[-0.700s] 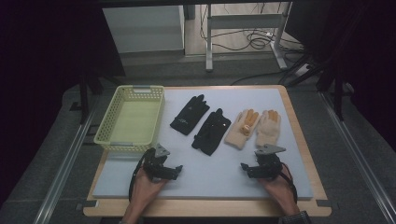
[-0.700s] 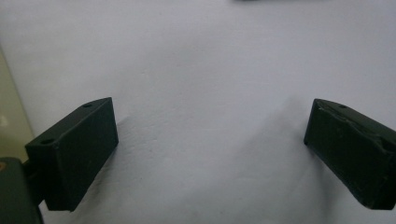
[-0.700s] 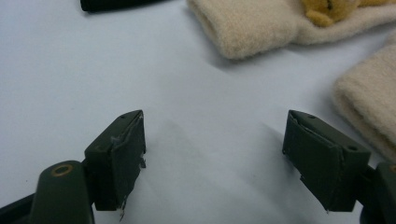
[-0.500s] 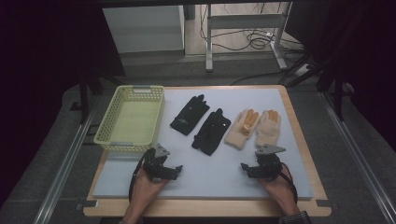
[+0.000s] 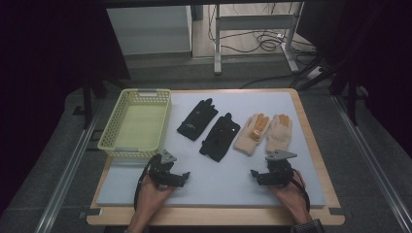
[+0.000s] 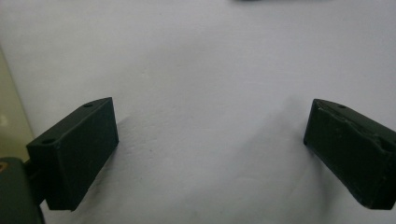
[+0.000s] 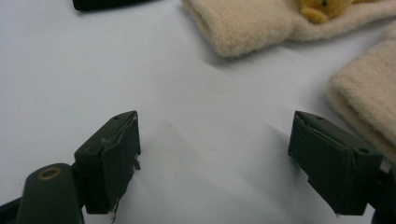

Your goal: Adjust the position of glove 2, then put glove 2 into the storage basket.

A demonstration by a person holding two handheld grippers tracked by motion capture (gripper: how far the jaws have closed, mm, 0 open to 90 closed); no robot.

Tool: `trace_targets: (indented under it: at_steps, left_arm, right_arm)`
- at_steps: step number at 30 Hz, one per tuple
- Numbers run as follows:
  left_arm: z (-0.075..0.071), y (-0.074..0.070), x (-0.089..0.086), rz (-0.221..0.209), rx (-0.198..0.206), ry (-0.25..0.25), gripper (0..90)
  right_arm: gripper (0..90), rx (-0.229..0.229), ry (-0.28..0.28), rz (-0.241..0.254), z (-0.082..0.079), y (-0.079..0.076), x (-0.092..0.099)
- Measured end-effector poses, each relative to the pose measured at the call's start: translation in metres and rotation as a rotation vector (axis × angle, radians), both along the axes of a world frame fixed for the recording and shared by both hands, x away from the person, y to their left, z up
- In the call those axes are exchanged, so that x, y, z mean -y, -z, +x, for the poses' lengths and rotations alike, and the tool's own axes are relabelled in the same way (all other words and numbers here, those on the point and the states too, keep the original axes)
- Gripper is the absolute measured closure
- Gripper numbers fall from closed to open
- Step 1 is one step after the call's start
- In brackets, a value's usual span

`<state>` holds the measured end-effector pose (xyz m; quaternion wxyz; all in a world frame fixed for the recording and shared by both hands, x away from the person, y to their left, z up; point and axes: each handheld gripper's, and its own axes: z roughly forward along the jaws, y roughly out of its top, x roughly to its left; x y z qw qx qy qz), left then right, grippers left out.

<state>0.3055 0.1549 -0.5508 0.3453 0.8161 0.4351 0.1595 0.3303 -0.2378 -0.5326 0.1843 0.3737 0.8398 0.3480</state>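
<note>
Two black gloves (image 5: 197, 119) (image 5: 220, 136) and two beige gloves (image 5: 252, 134) (image 5: 280, 132) lie side by side on the pale mat (image 5: 214, 179). My left gripper (image 5: 180, 178) rests low at the mat's front left, open, with bare mat between its jaws (image 6: 210, 140). At the front right my right gripper (image 5: 256, 175) also stands open over bare mat (image 7: 212, 144). In the right gripper view the beige gloves' cuffs (image 7: 243, 23) (image 7: 364, 93) lie just beyond the jaws, and a black glove's edge (image 7: 102, 3) sits at the top left.
A yellow-green mesh basket (image 5: 137, 121), empty, stands at the mat's back left; its wall (image 6: 9, 112) runs along the left edge of the left gripper view. The wooden table edge (image 5: 311, 136) frames the mat. Beyond the table are a metal frame and cables on the floor (image 5: 262, 43).
</note>
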Motion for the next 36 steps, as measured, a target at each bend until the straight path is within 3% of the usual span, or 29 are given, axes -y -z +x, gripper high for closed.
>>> trace_targets:
  at_steps: [19,25,29,32,36]
  left_arm:
    - [0.000,0.000,0.000,-0.001,0.001,0.000,3.7]
    - [0.000,0.000,0.000,-0.001,0.001,-0.001,3.7]
    - [0.000,0.000,0.000,-0.001,0.001,-0.001,3.8]
    - [0.000,0.000,0.000,-0.001,0.001,-0.001,3.8]
    - [0.000,0.000,0.000,-0.001,0.001,-0.001,3.8]
  right_arm:
    - [18.1,-0.014,0.008,0.042,0.007,-0.011,-0.002]
    - [18.3,-0.034,-0.004,0.069,0.018,-0.015,-0.015]
    - [19.4,-0.028,-0.014,0.059,0.022,-0.016,-0.022]
    - [25.6,-0.017,-0.037,0.040,0.028,-0.018,-0.032]
    - [29.5,-0.026,-0.046,0.055,0.034,-0.020,-0.039]
